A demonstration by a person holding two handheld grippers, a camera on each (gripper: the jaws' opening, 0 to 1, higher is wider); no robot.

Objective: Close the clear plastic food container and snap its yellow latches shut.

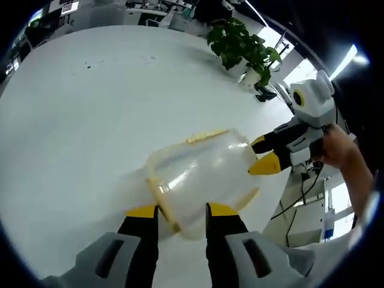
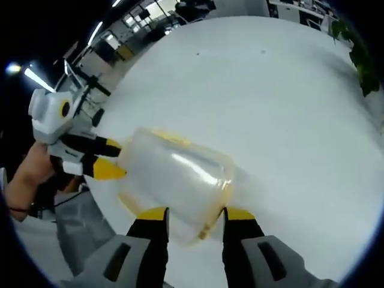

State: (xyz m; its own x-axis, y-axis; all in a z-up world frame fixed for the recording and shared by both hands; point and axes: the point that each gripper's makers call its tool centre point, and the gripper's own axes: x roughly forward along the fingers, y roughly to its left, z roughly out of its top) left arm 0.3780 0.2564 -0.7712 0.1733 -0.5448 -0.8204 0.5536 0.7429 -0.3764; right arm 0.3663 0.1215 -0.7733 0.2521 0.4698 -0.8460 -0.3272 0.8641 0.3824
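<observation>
the clear plastic container, rounded and glossy with yellow latches along its rim, was held above the smooth white worktop between both claws. the left claw gripped one end with its yellow-tipped jaws closed on it; the right claw clamped the opposite end. a leafy potted plant stood at the worktop's far edge.

Grey grippers, yellow-tipped black jaws, seemingly bare forearm

The container lies on the table between the left claw and right claw.
</observation>
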